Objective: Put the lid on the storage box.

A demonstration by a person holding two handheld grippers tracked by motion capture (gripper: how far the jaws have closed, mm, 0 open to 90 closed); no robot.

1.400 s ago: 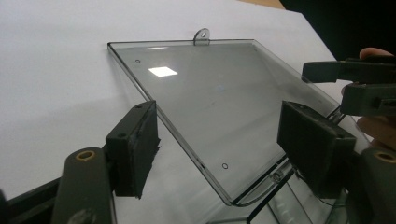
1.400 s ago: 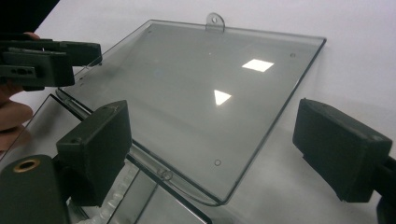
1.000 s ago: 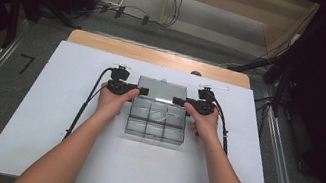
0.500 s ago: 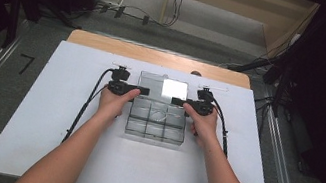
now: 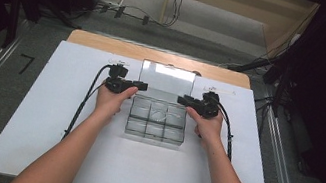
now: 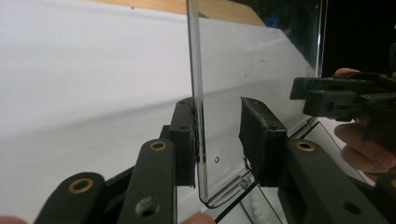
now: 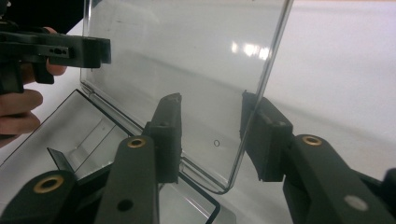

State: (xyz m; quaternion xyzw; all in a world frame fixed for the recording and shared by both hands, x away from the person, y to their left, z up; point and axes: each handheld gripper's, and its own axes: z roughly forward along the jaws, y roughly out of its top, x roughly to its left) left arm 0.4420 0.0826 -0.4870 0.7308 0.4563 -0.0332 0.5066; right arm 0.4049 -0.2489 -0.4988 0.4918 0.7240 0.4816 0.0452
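A clear plastic compartment box (image 5: 157,121) sits mid-table on the white sheet, its clear lid (image 5: 167,79) raised upright at the far side. My left gripper (image 5: 141,86) is at the lid's left edge and my right gripper (image 5: 182,99) at its right edge. In the left gripper view the lid (image 6: 261,60) runs between the jaws of the left gripper (image 6: 219,135): one pad touches it, the other stands apart. In the right gripper view the lid (image 7: 187,56) also lies between the right gripper's (image 7: 215,135) jaws with a gap. Both pairs of jaws have just been closing.
The white sheet (image 5: 45,116) covers the table, with a wooden strip (image 5: 108,44) along the far edge. A black cable (image 5: 86,98) trails from the left gripper, another cable (image 5: 229,134) from the right. Dark equipment and floor cables lie beyond the table.
The lid has swung up from low over the box to standing upright. Both hands stay at the lid's two side edges.
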